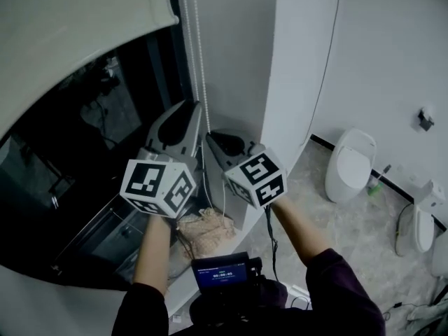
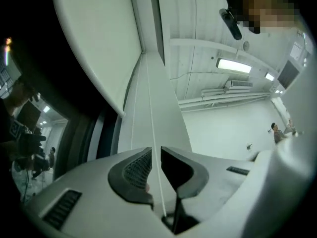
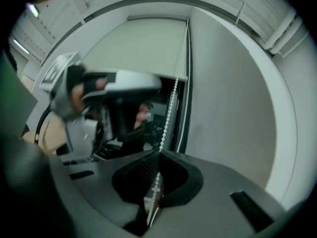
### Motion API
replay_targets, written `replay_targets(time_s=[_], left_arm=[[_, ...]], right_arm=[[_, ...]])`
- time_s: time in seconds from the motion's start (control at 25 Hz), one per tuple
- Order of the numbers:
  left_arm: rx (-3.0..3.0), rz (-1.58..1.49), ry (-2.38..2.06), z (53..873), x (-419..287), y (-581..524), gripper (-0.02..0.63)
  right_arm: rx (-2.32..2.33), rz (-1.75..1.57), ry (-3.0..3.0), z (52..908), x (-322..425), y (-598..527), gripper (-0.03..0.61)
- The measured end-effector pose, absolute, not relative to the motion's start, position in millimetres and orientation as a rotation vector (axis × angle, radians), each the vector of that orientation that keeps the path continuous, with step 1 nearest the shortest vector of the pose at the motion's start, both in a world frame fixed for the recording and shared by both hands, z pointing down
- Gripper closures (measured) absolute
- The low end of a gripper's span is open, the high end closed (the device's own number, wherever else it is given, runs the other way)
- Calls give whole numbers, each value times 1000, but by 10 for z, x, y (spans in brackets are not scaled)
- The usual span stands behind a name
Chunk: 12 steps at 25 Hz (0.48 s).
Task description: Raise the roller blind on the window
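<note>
**Supervisor:** Where are you in the job?

**Operator:** Mid-haul, I'd say. The roller blind (image 1: 77, 19) sits partway up the window (image 1: 84, 166), with its bottom edge high and dark glass showing below it. The bead chain (image 1: 199, 47) hangs down the right side of the frame, and I have both tools on it, one above the other.

**Supervisor:** And the grips?

**Operator:** The right gripper (image 3: 157, 165) is the lower one. Its pads are pressed together with the chain pinched between them, and I can see the beads running into the seam. The left gripper (image 2: 156, 155) is higher up; its jaws stand a narrow gap apart and the chain (image 2: 154, 133) runs through that gap, so I judge it to be around the strand but not biting.

**Supervisor:** So what's next?

**Operator:** A hand-over-hand pull, as I read it. The right one holds the load, so the left needs to close firmly on the strand before the right lets go. Then I draw straight down along the frame. A sideways tug could make the beads jump the sprocket; I can't see the sprocket from here.

**Supervisor:** Any risk?

**Operator:** I could be on the wrong strand of the loop. Two lines show by the frame in the left gripper view, and I can't tell from here which one lifts.
</note>
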<state>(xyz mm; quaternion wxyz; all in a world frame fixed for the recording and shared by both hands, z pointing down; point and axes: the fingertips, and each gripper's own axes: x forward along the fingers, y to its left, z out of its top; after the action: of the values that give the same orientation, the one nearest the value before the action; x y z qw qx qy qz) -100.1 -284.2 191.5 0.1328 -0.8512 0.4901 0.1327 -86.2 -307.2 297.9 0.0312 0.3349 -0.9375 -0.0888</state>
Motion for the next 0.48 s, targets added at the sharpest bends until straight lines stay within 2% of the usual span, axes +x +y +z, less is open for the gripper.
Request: replay_targets(time_s=[0.24, 0.48], left_arm=[[-2451, 315, 1447, 1789, -852, -3057, 595], [-2403, 347, 1446, 1747, -832, -3022, 597]], right_arm=[[957, -146, -2814, 3903, -923, -2880, 568], [999, -143, -2804, 3967, -804, -2857, 566]])
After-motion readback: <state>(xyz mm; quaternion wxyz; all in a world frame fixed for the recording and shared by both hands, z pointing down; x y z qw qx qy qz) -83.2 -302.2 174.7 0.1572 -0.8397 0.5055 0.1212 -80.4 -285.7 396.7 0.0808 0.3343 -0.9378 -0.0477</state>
